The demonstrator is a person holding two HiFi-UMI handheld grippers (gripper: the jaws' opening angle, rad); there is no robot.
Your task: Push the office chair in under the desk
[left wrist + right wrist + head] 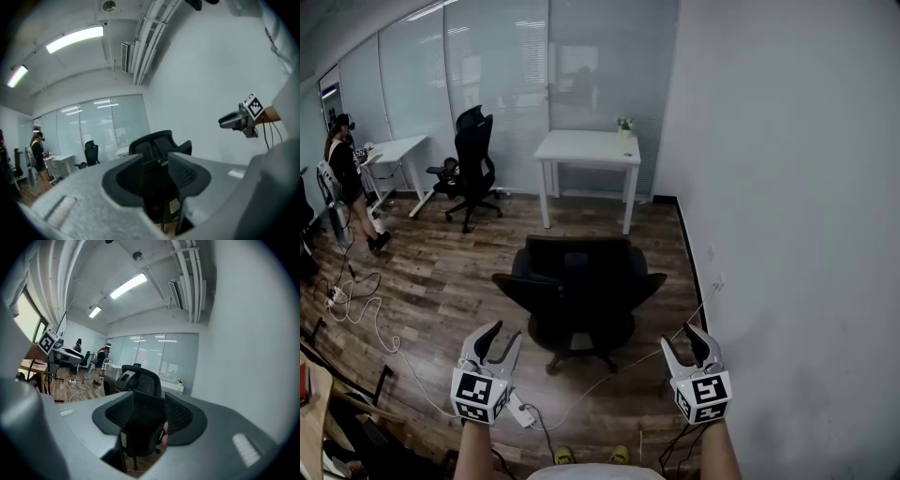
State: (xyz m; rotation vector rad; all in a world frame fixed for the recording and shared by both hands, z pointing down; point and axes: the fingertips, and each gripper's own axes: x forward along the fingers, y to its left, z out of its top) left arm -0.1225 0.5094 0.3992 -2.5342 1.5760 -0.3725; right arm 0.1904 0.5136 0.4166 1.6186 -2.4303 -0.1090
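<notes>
Ahead, office chair (578, 277) apart from desk (581, 145), base (574, 356) half hidden, left claw (504, 332) wide, right claw (682, 339) wide

Bare floor (581, 220) between office chair (578, 281) and desk (586, 148), wall (787, 187) close right; cables (356, 309) on floor left

We log: far chair (472, 164) black, by glass wall (497, 75) | side desk (398, 147) white, left of far chair | person (347, 173) standing beside side desk | plant (624, 125) small, right of far chair | cables (366, 309) looped on floor | power strip (523, 413) white, on floor.
</notes>
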